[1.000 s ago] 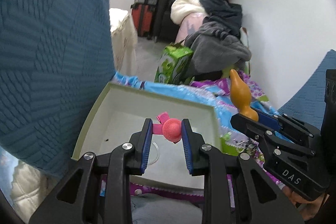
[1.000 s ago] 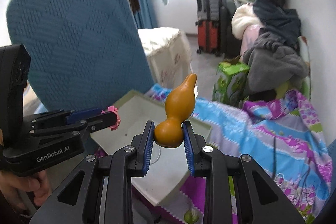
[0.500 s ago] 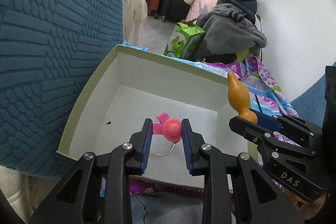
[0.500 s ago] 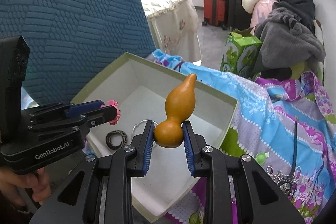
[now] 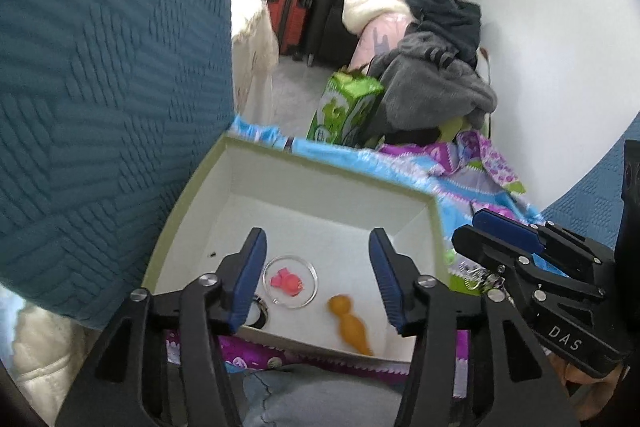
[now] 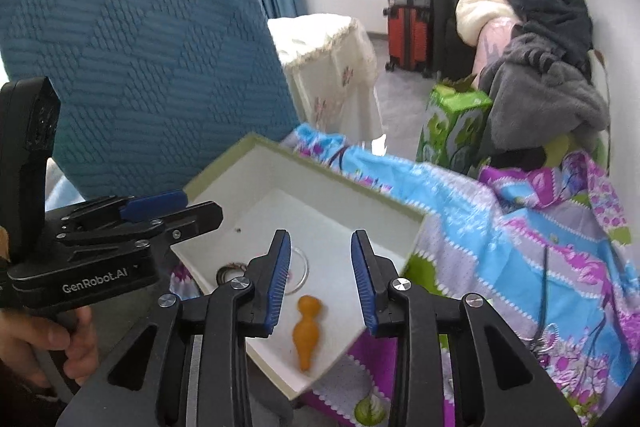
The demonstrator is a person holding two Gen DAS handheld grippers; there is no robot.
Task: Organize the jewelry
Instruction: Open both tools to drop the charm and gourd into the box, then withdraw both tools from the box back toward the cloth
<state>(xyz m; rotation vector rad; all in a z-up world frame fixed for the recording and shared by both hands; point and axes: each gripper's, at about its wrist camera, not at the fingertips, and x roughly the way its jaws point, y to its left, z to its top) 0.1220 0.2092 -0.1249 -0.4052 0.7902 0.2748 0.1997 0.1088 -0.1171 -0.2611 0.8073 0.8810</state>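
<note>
1. Left wrist view: the left gripper (image 5: 318, 275) is opening, jaws empty, above the white box (image 5: 304, 167); a pink flower charm (image 5: 286, 281) lies inside a clear ring (image 5: 291, 281), an orange gourd pendant (image 5: 350, 323) beside it.
2. Right wrist view: the right gripper (image 6: 320, 281) is opening, nothing gripped; the gourd pendant (image 6: 306, 329) lies on the box floor below.

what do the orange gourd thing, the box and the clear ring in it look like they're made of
Orange gourd: smooth, even amber surface, probably polished wood, dried gourd or resin; I cannot tell which.
Box: matte white inside, pale green rim, thin straight walls, apparently cardboard.
Clear ring: see-through with a bright edge, plastic or glass; it lies around the pink piece, which looks like moulded matte plastic.
</note>
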